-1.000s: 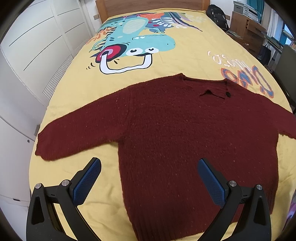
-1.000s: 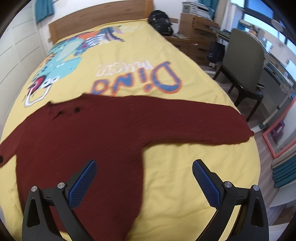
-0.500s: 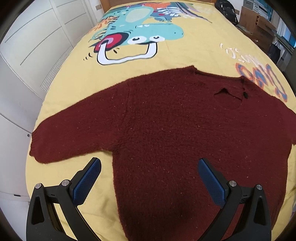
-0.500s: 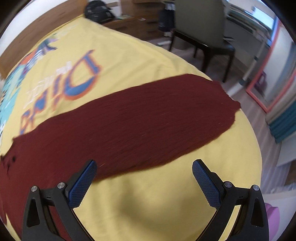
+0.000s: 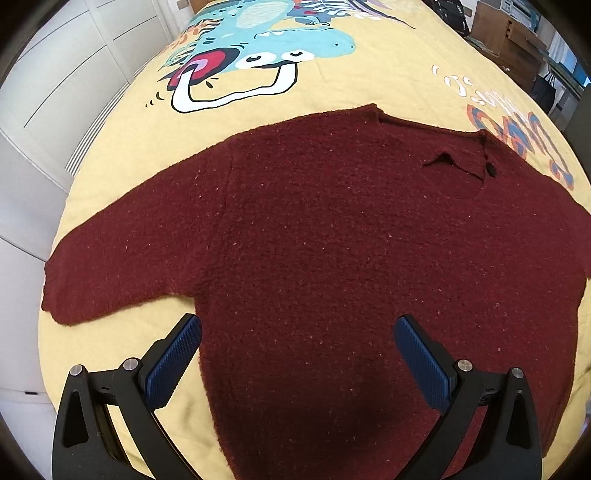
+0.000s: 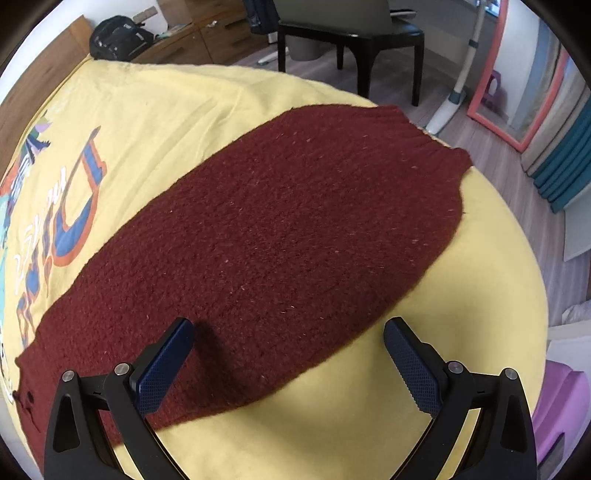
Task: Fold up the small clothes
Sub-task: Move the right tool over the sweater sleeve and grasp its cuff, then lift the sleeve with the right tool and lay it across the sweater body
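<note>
Hand-held gripper [image 6: 288, 341] (jaws wide) above sweater sleeve [image 6: 280, 229]; chair [image 6: 351, 33] beyond bed.

sweater [image 5: 332, 240]: dark red, flecked | bedspread [image 5: 388, 74]: yellow, dinosaur print | fingers [image 5: 173, 360]: blue

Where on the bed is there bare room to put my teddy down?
Bare yellow bedspread lies beyond the dark red knitted sweater collar, over the dinosaur print. Another patch sits below the outstretched sleeve, toward the bed's corner. The middle is crowded: the sweater covers it.
</note>
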